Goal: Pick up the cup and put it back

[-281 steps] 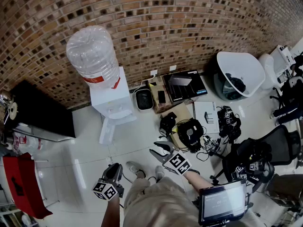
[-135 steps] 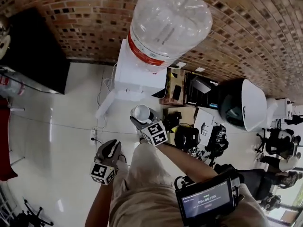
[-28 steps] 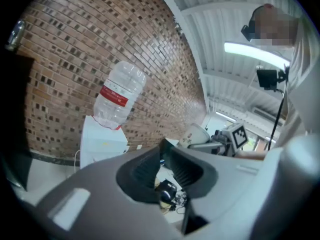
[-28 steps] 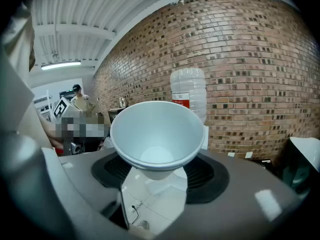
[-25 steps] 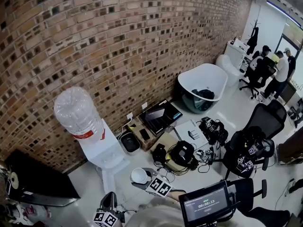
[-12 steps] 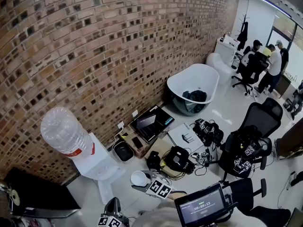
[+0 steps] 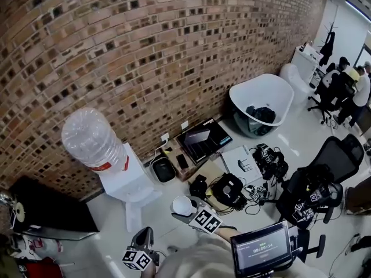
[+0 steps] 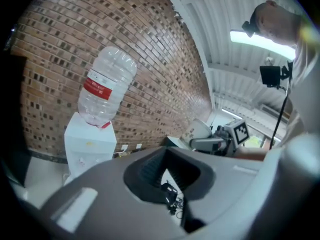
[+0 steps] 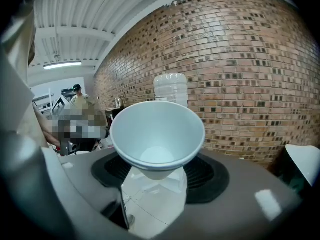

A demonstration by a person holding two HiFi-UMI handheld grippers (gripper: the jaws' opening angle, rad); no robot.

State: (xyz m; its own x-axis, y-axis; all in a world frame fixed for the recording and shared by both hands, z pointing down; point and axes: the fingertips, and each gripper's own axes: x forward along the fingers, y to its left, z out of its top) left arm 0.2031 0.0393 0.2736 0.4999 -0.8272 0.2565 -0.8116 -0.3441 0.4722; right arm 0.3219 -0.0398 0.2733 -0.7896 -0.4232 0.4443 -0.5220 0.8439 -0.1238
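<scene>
The cup was white and smooth, a cone that tapered from a wide round mouth with a thin rolled rim down to a small flat bottom. Its inside looked bare. I could not tell whether it was foam or paper.

My right gripper had it. The jaws stood wide, with their dark ribbed pads pressed on the cup's narrow lower part, one on each side. In the head view the cup rode mouth up above the pale glossy floor, just near and right of the water dispenser.

My left gripper hung lower on the near left, well apart from the cup. Its grey jaws were pressed together with nothing between them.

I counted one cup and two grippers. There was one boxy white dispenser, and on it stood one clear ribbed plastic bottle with a red band. Behind it rose a rough brick wall. To the far right a white, rounded, bowl-shaped shell stood on the floor.
</scene>
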